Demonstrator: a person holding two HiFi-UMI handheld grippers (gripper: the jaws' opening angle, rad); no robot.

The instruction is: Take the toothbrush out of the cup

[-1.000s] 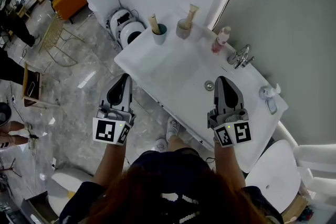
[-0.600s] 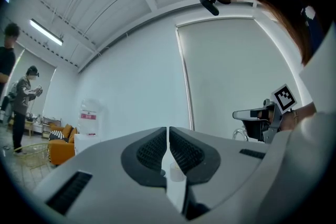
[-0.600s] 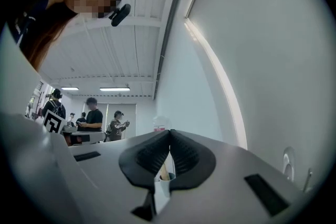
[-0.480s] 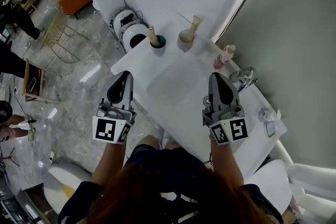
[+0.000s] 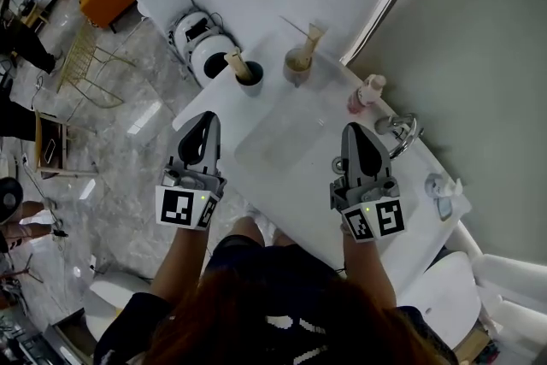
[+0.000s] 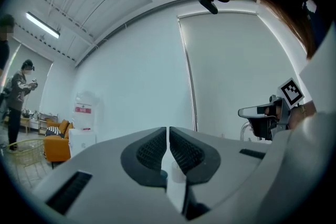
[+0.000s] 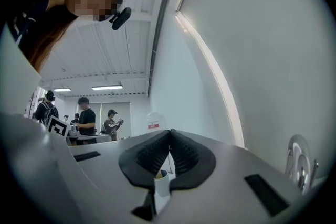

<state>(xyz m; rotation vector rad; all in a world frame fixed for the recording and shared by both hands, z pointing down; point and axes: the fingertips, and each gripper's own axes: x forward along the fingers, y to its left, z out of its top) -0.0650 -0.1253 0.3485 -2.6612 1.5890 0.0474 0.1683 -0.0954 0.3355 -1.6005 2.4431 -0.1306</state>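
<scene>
Both my pairs of jaws are pressed together with nothing between them. My left gripper (image 5: pixel 206 119) is off the near edge of the white counter (image 5: pixel 282 141), over the floor; my right gripper (image 5: pixel 354 132) is above the counter. At 1 o'clock from my left gripper stands a dark cup (image 5: pixel 250 79) with a toothbrush (image 5: pixel 232 61) upright in it. At 11 o'clock from my right gripper is a tan cup (image 5: pixel 298 65) holding a second toothbrush (image 5: pixel 313 35). A pink bottle (image 5: pixel 364 93) is at 12 o'clock from my right gripper, the tap (image 5: pixel 398 131) at 3 o'clock. Both cups are well apart from me.
</scene>
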